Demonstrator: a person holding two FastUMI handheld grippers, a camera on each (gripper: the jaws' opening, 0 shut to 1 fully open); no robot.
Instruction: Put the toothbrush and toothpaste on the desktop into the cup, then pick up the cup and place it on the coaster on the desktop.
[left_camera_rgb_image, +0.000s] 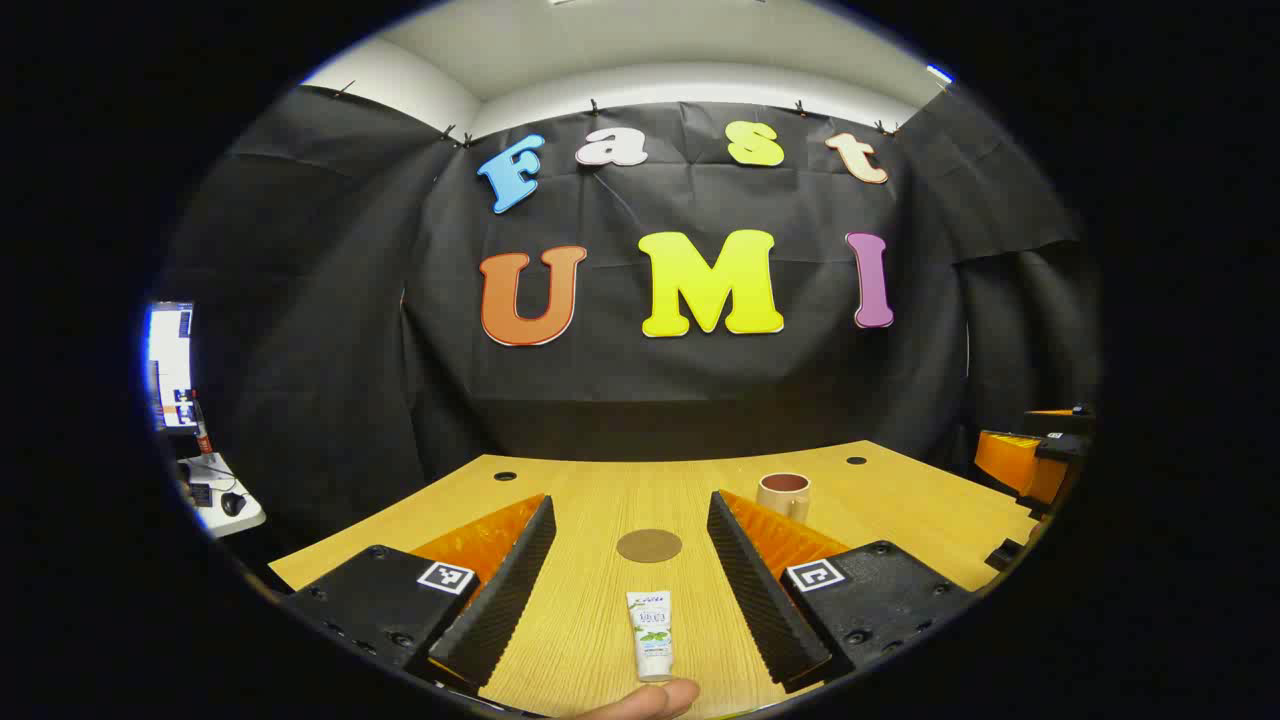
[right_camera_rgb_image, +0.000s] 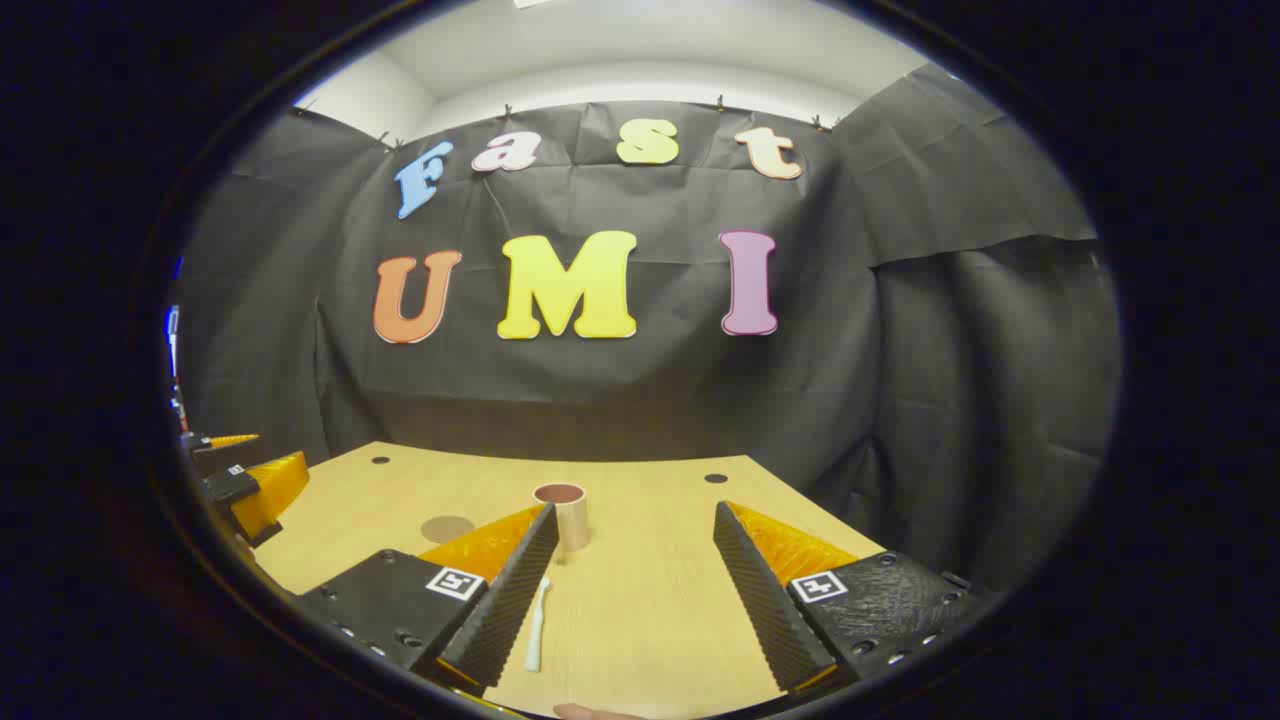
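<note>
Nothing of the task looks done yet. In the left gripper view, the left gripper is hovering with jaws wide apart and empty. The toothpaste is lying flat at bottom centre between its fingers, the coaster sitting just above it and the cup right of centre. In the right gripper view, the right gripper is likewise hanging open and empty. The toothbrush is lying on the desk, lower left of centre, beside the left finger. The cup is standing empty above it.

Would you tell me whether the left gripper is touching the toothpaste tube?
Apart: in the left gripper view, the toothpaste tube lies between the open left gripper, desk visible either side.
</note>
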